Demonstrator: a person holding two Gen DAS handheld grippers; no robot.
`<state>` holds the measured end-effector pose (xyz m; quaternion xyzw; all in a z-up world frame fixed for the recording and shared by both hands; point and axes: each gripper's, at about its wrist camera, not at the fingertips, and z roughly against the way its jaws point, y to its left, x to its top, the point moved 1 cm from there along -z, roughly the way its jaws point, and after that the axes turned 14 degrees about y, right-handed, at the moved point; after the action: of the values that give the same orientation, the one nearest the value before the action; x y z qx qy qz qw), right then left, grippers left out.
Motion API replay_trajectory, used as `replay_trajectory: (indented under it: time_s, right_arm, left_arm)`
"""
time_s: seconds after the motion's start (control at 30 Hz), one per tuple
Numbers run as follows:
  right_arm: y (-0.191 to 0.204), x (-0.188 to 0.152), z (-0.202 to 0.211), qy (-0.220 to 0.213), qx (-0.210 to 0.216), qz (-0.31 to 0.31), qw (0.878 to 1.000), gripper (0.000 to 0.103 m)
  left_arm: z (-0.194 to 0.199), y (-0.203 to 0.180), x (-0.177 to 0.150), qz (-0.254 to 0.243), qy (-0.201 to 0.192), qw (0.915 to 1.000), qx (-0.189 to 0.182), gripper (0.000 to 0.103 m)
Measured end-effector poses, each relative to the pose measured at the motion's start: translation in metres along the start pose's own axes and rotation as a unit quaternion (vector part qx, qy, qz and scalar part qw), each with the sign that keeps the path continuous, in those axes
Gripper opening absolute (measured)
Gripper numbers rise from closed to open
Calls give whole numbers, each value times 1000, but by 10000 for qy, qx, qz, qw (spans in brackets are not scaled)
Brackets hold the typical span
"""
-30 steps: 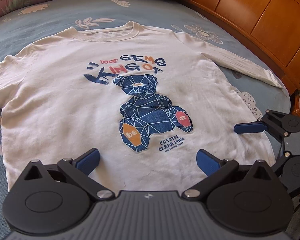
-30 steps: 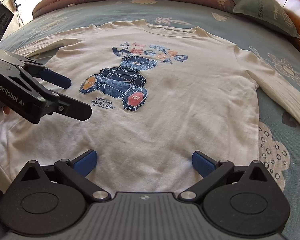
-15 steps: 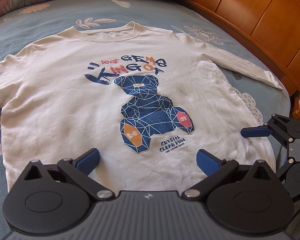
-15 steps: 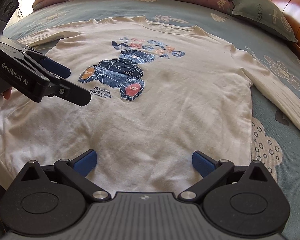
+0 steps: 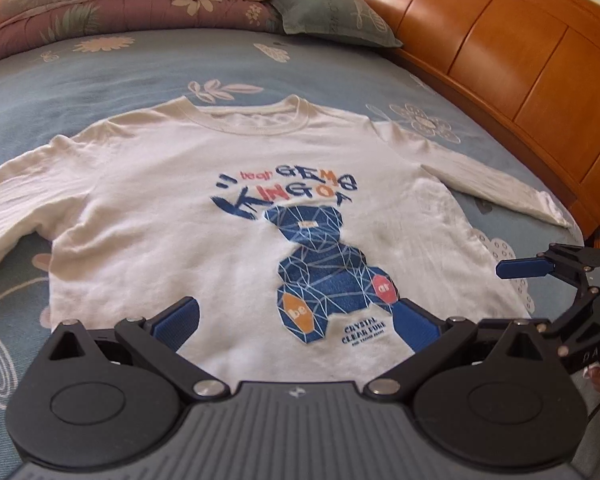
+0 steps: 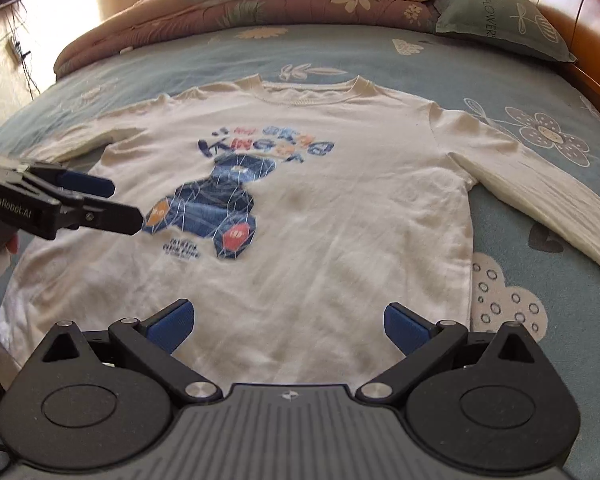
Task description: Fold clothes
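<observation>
A white long-sleeved shirt [image 5: 172, 216] with a blue bear print lies flat, front up, on the bed, sleeves spread to both sides; it also shows in the right wrist view [image 6: 360, 208]. My left gripper [image 5: 296, 320] is open and empty above the shirt's hem, left of centre. My right gripper [image 6: 288, 324] is open and empty above the hem, right of centre. The right gripper shows at the right edge of the left wrist view [image 5: 540, 272]. The left gripper shows at the left of the right wrist view [image 6: 80, 204].
The bed has a blue flowered sheet [image 5: 100, 64]. A folded quilt [image 6: 260, 0] and a green pillow [image 6: 500, 20] lie at the far end. A wooden headboard [image 5: 520, 60] runs along the right side.
Both grippers have pulled back and lifted, so the shirt looks farther away and the quilt and pillow have come into view. Both stay open.
</observation>
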<state>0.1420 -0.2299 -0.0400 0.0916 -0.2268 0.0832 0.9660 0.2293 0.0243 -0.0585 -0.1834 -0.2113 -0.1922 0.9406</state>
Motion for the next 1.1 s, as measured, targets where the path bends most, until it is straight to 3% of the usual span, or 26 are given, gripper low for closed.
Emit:
replay_trajectory:
  time_s: [0.1,0.23,0.33,0.47,0.6,0.63,0.87,0.93,1.1]
  right_arm:
    - [-25,35,0,-346,140,-290,9989,103]
    - [-57,74,-26,-529,644,-822,9931,103]
    - [-69,85,-52,-515,527,-961,9926,103]
    - [-83,75,-68,-402,222,-891,9950,103]
    - [-80,60,-40,-324,-228,-865,9955,103]
    - [-77,55,-30,-310,-196,-800,9961,103]
    - [-31,5,-4,-27,1365,-337,9901,103]
    - [-30,-6,-14,110,1332,-414,9902,103]
    - [-44,-24,-14,10,715,-867,9937,103]
  left_arm:
    - [9,19,4,372,-187,9991,-64,102]
    - [9,30,5,577,-180,9982,41,102]
    - [7,30,6,584,-165,9981,60,102]
    - [4,25,5,473,-100,9988,-17,102]
    - [3,23,3,452,-73,9989,6,102]
    - [3,23,3,457,-72,9989,-2,102]
    - [-2,16,0,390,47,9992,74,102]
    - [-6,13,-1,323,119,9994,90,102]
    - [-8,5,-3,187,186,9996,50,102]
